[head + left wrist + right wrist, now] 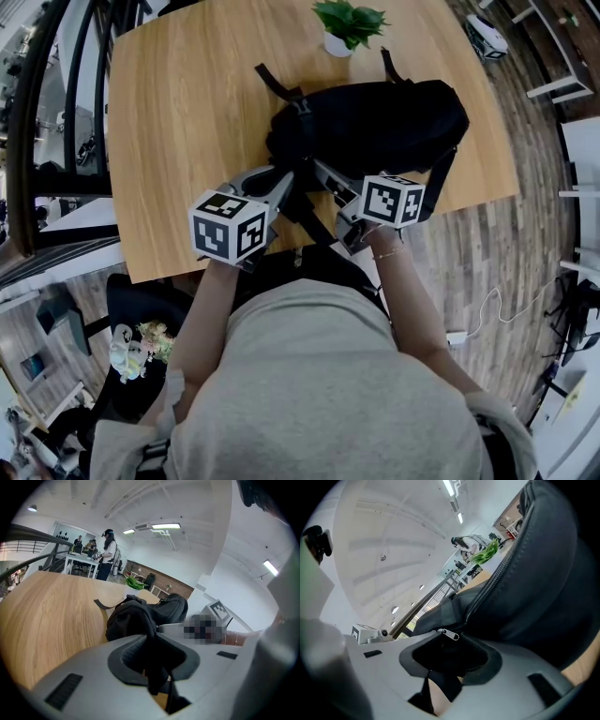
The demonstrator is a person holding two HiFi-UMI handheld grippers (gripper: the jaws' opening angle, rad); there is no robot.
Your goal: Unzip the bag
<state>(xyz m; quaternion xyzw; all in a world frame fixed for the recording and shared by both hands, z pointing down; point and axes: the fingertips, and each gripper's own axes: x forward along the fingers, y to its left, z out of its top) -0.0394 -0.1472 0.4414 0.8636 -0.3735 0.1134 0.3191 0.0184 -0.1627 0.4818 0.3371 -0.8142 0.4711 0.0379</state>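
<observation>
Looking leftmost first: pinches a black strap (152,667) in the left gripper (279,183), pressed together on it at the bag's (375,122) near left end. Could lose that anchor by letting the strap slide out under a hard tug from the other side; would then drag the whole bag across the table (178,112) instead of opening anything. Could also just twist the bag's near end, holding by a loose strap rather than by the body beside the track (487,592).

Moving right: holds the right gripper (323,176) spread, gripping nothing. Shows the silver pull (449,633) just at the mouth of those jaws, against their upper edge, with dark bag fabric in the gap. Might close on fabric and miss the small pull, or catch only its tip and drop it at the first tug. Might jam things by hauling across the track rather than along it, snagging cloth on the way.

As for placement: lies flat, near end right up against both tools, strap inside the left jaws, pull at the lip of the right ones, bulk stretching away and rightward from there. Leaves the plant (349,23) just past the bag's far edge, so safe from a knock unless shoving the bag away.
</observation>
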